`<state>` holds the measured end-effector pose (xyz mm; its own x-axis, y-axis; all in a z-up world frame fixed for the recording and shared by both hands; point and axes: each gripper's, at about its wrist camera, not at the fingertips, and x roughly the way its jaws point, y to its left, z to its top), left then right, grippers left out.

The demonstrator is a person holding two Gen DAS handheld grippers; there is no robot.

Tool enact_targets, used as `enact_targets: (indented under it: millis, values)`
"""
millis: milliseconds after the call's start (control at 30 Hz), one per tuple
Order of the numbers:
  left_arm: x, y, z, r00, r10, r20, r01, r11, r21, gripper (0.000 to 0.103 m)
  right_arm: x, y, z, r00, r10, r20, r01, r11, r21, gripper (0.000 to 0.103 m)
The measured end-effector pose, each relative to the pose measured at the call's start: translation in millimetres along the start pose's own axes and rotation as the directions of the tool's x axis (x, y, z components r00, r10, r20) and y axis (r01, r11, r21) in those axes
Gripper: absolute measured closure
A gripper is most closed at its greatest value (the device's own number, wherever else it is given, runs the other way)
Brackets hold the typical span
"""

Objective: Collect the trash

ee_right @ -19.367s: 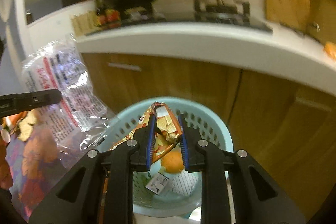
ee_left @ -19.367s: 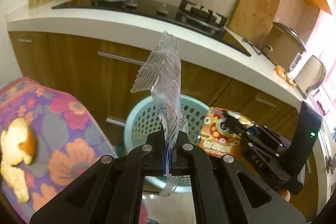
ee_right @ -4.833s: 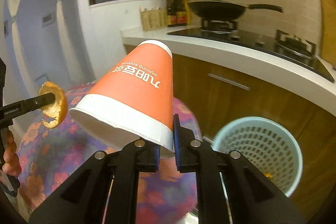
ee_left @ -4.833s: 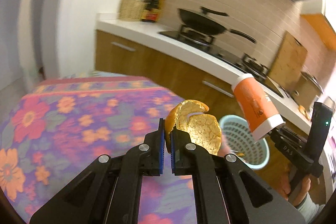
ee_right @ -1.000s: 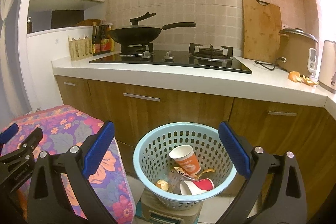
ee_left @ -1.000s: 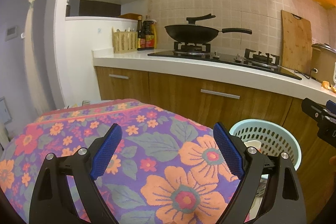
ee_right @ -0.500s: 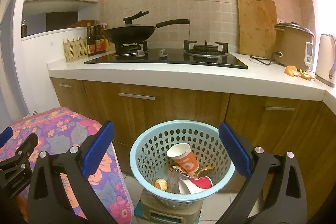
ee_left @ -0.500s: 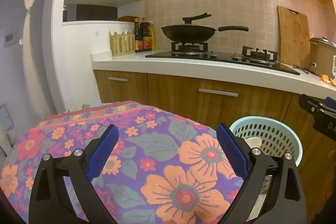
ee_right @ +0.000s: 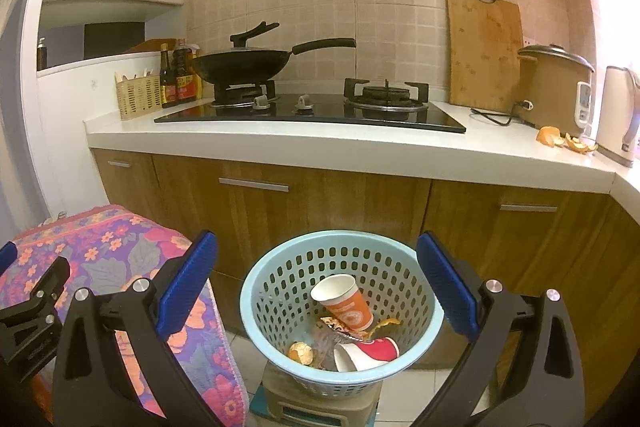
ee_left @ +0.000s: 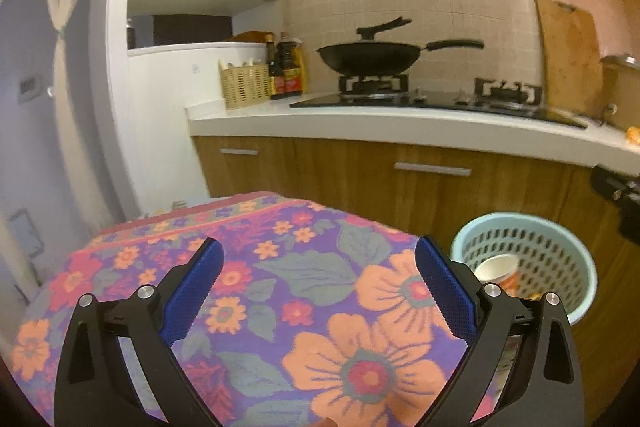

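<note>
A light blue perforated basket (ee_right: 280,291) stands on the floor below the counter. It holds an orange paper cup (ee_right: 344,301), a red cup (ee_right: 372,351), an orange peel (ee_right: 301,353) and wrappers. My right gripper (ee_right: 316,287) is open and empty above the basket's near side. My left gripper (ee_left: 320,291) is open and empty over the flowered tablecloth (ee_left: 304,307). The basket (ee_left: 560,267) shows at the right of the left wrist view, with the orange cup (ee_left: 500,271) inside. The left gripper also shows at the left edge of the right wrist view (ee_right: 28,303).
A white counter (ee_right: 360,143) runs behind the basket, with a hob, a black wok (ee_right: 240,65), a wooden board, a rice cooker and a kettle. Orange peels (ee_right: 566,141) lie on the counter at the right. Wooden cabinet doors (ee_right: 320,203) stand below.
Both grippers have stayed open and empty. Both views have shifted slightly, with the basket and the table a little lower in frame.
</note>
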<state>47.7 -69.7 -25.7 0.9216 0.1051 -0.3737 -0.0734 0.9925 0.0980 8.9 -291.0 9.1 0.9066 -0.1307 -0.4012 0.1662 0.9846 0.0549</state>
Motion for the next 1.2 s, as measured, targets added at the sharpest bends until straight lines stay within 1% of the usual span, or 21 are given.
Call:
enact_targets:
  millis: [133, 267, 567, 667, 1100, 1200]
  values:
    - [-0.9, 2.7, 0.4, 1.0, -0.001, -0.003, 0.001, 1.0, -0.01, 0.009, 0.2, 0.9, -0.9, 1.0, 0.0, -0.002, 0.0, 1.0, -0.005, 0.008]
    - [-0.8, 7.1, 2.2, 1.0, -0.017, -0.007, 0.017, 0.999, -0.034, 0.009, -0.5, 1.5, -1.0, 1.0, 0.0, 0.0, 0.0, 1.0, -0.009, 0.008]
    - [-0.6, 7.0, 2.5, 1.0, -0.022, -0.01, 0.022, 0.999, -0.035, 0.009, -2.0, 4.9, -2.0, 1.0, -0.003, 0.019, 0.003, 0.999, -0.035, 0.008]
    - [0.4, 7.1, 2.8, 0.999, -0.029, -0.019, 0.028, 0.999, -0.038, 0.009, -3.0, 4.5, -1.8, 1.0, 0.004, 0.019, -0.003, 0.999, -0.035, 0.008]
    - [0.0, 6.9, 3.2, 1.0, -0.026, -0.013, 0.026, 0.999, -0.038, 0.009, -6.5, 5.5, -0.4, 1.0, 0.003, 0.027, -0.003, 1.0, -0.03, 0.008]
    - [0.7, 9.1, 3.3, 0.999, -0.045, -0.019, 0.044, 0.998, -0.053, 0.009, -7.5, 4.3, 1.1, 1.0, 0.004, 0.031, -0.004, 1.0, -0.021, 0.008]
